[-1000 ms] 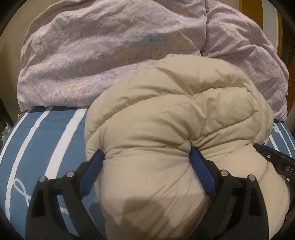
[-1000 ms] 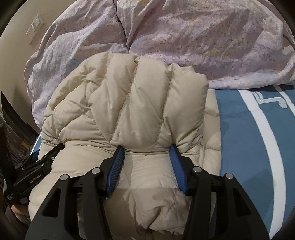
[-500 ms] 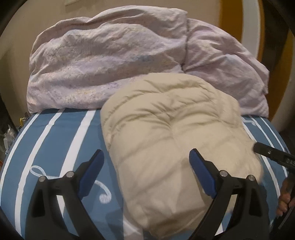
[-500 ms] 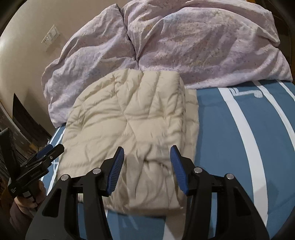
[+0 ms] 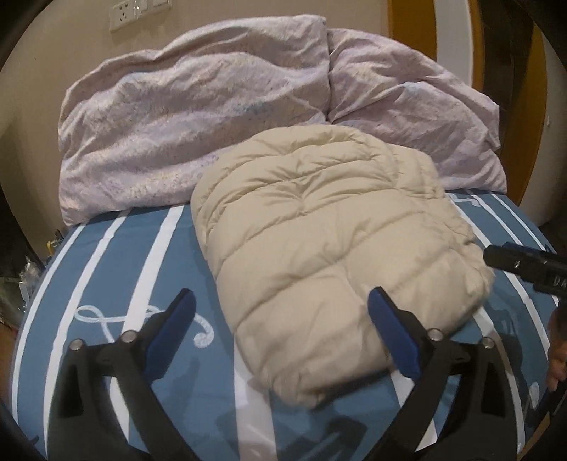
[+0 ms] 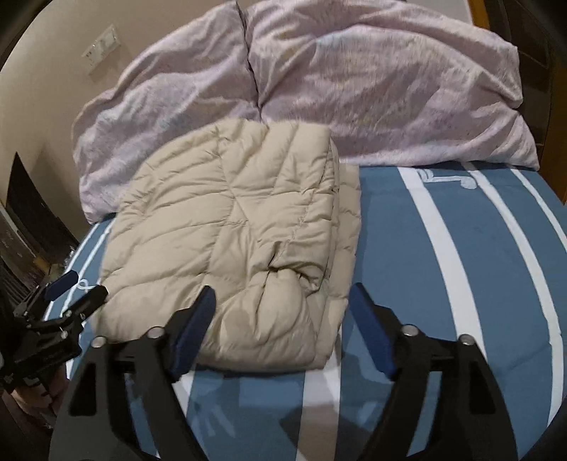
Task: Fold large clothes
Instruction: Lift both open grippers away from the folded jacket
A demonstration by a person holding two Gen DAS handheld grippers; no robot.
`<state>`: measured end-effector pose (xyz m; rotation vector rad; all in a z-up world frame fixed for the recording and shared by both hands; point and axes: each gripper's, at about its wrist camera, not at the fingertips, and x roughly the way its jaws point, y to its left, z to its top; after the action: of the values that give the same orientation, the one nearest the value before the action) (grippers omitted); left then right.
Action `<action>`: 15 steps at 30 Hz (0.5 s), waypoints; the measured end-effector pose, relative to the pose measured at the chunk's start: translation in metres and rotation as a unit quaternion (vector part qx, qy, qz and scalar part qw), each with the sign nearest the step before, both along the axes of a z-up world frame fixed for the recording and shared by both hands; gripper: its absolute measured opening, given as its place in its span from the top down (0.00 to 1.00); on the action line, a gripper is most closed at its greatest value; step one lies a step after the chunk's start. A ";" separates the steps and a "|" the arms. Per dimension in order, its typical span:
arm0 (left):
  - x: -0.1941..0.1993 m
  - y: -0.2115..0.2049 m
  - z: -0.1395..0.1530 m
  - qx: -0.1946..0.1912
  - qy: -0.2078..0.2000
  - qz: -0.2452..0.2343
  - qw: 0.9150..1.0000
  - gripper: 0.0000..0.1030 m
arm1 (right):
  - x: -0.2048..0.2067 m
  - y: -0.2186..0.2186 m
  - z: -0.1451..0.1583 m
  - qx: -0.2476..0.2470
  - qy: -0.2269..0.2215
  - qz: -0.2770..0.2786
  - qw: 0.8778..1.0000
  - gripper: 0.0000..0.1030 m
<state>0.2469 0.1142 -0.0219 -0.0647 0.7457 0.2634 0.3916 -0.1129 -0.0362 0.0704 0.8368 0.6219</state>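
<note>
A beige quilted puffer jacket (image 5: 329, 244) lies folded into a thick bundle on the blue bedspread with white stripes (image 5: 117, 276). It also shows in the right wrist view (image 6: 234, 241). My left gripper (image 5: 281, 315) is open and empty, held above the bed just short of the bundle's near end. My right gripper (image 6: 281, 308) is open and empty, held in front of the bundle's near right corner. The left gripper shows at the left edge of the right wrist view (image 6: 76, 290). The right gripper's body shows at the right edge of the left wrist view (image 5: 524, 266).
A crumpled lilac duvet (image 5: 212, 117) is piled along the back of the bed against the wall, seen too in the right wrist view (image 6: 372, 85). Dark furniture (image 6: 24, 227) stands off the bed's left side. A wall socket (image 5: 138, 12) is above.
Both grippers let go of the jacket and pulled back towards me. The right gripper's jaws have opened wider. The bundle has dropped onto the bed and settled flatter.
</note>
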 end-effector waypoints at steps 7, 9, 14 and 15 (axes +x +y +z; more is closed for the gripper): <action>-0.032 -0.011 0.004 -0.044 0.006 0.003 0.999 0.02 | -0.030 -0.014 0.013 -0.033 -0.015 -0.028 0.999 0.01; -0.042 -0.013 0.004 -0.056 0.004 0.006 0.998 0.02 | -0.041 -0.017 0.016 -0.053 -0.026 -0.041 0.997 0.01; -0.064 -0.016 0.000 -0.079 0.005 0.018 0.997 0.02 | -0.061 -0.025 0.014 -0.042 -0.022 -0.039 0.998 0.01; -0.067 -0.016 0.000 -0.083 0.006 0.021 0.996 0.02 | -0.065 -0.025 0.014 -0.039 -0.019 -0.038 0.998 0.01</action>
<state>0.1802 0.0982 -0.0222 -0.2369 0.7772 0.2412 0.3269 -0.1383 -0.0225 0.0190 0.8164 0.5168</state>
